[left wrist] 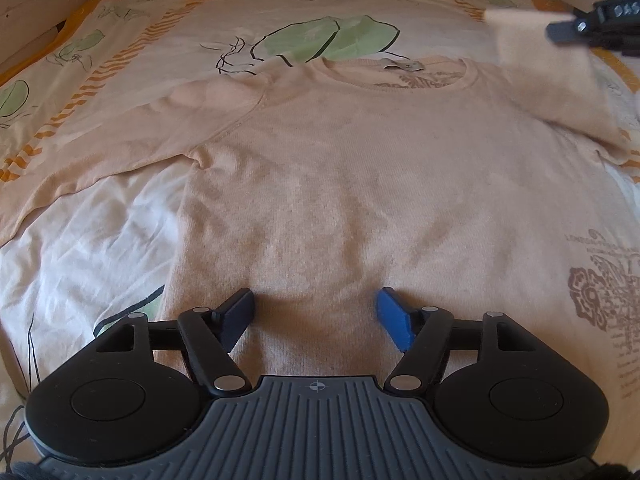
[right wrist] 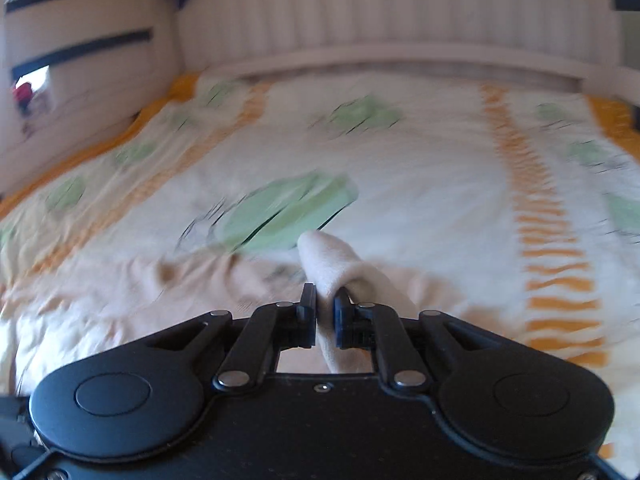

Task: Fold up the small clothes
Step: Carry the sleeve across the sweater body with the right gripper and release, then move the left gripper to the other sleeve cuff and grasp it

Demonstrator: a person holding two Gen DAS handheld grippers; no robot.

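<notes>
Right sleeve lifted for the first fold of a peach T-shirt on the bed

The T-shirt (left wrist: 320, 168) lies spread flat, neck away, on the leaf-patterned bedspread (left wrist: 240, 12). The right hand-held gripper (right wrist: 325, 312) is clamped on the right sleeve (right wrist: 332, 264), raised off the bed; the left wrist view shows that sleeve (left wrist: 552, 76) hanging from it at the far right. The left hand-held gripper (left wrist: 316, 316) has its jaws wide apart, holding nothing, low over the lower body of the shirt. The step in hand looks like folding the sleeve inward; next it likely needs carrying across the chest and laying flat, then releasing.
</notes>
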